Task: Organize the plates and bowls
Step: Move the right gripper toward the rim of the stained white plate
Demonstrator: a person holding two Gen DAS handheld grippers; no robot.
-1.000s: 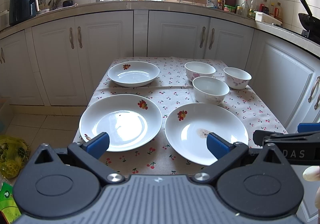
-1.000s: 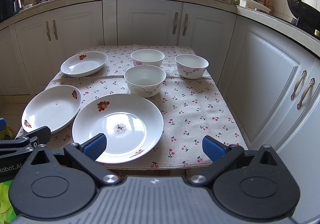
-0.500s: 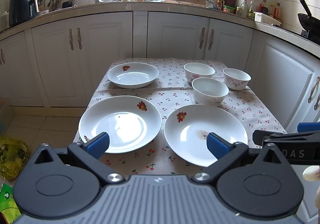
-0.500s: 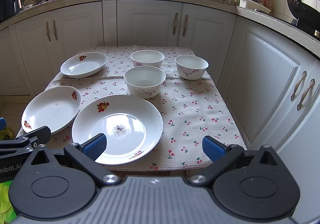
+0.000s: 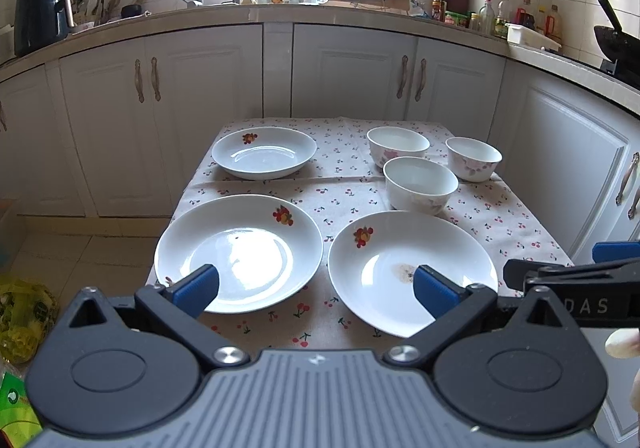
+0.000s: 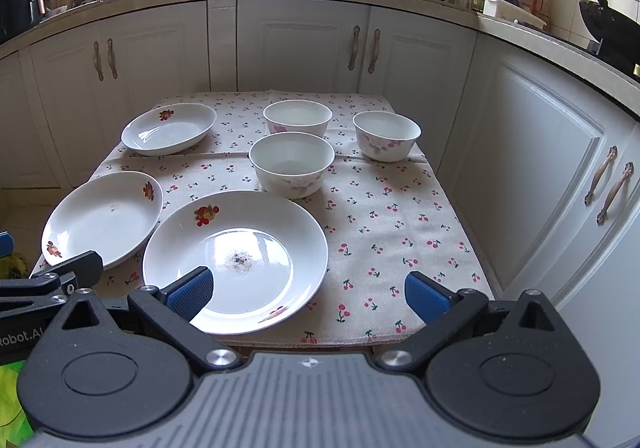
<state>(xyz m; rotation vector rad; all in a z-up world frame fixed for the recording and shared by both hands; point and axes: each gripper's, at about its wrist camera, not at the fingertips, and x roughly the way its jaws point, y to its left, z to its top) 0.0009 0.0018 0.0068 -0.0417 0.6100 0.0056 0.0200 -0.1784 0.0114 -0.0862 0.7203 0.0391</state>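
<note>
Three white plates with fruit prints lie on a small cherry-print table: a near left plate [image 5: 238, 248], a near right plate [image 5: 412, 268] with a small stain, and a far left plate [image 5: 264, 152]. Three white bowls stand at the far right: a front bowl [image 5: 420, 184], a back bowl [image 5: 398, 146] and a right bowl [image 5: 474, 158]. My left gripper [image 5: 316, 284] is open and empty, just before the table's near edge. My right gripper [image 6: 308, 290] is open and empty, over the near right plate [image 6: 236, 256] edge.
The cherry-print tablecloth [image 6: 400, 216] is bare on the right side. White kitchen cabinets [image 5: 344, 72] stand behind and to the right of the table. The counter holds a knife block, bottles and a wok [image 6: 600, 20]. A yellow bag [image 5: 24, 312] lies on the floor at left.
Both views have shifted only slightly; the table sits a little farther away. The dishes have not moved and both grippers stay open.
</note>
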